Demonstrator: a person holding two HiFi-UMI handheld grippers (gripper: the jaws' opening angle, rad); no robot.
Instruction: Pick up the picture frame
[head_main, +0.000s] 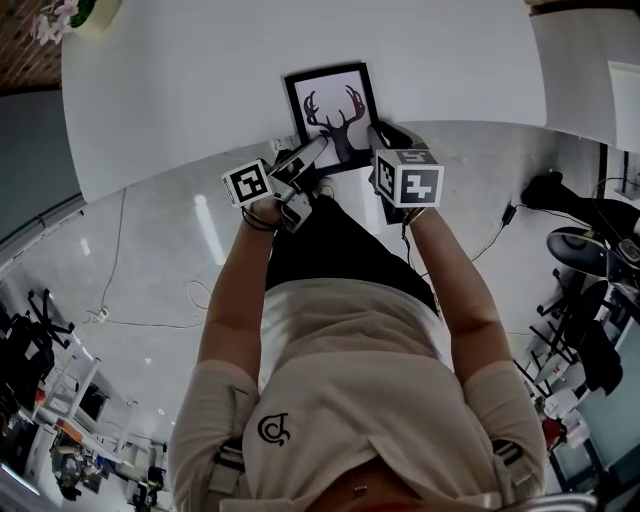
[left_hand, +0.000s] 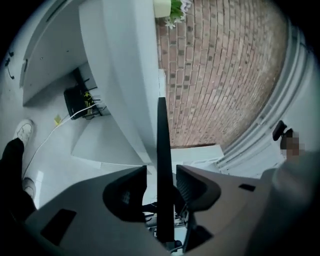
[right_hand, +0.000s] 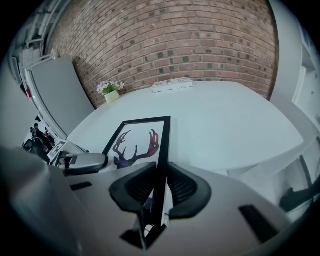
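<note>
Head view: the picture frame (head_main: 335, 112) sits upper centre at the white table's (head_main: 180, 90) near edge. The left gripper (head_main: 300, 160) and right gripper (head_main: 385, 140) are at its lower corners.
Left gripper view: the jaws are apart and straddle the frame's edge without pressing it.
Right gripper view: the jaws are clamped on the frame's right rail.

picture frame (head_main: 330, 105) showing smooth black rim | desk (head_main: 180, 90) presenting smooth matt white top | wall (right_hand: 175, 40) showing rough brick

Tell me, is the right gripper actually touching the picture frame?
Touching. In the right gripper view, the right gripper has both pads pressed on the picture frame at its edge, with no gap on either side.
</note>
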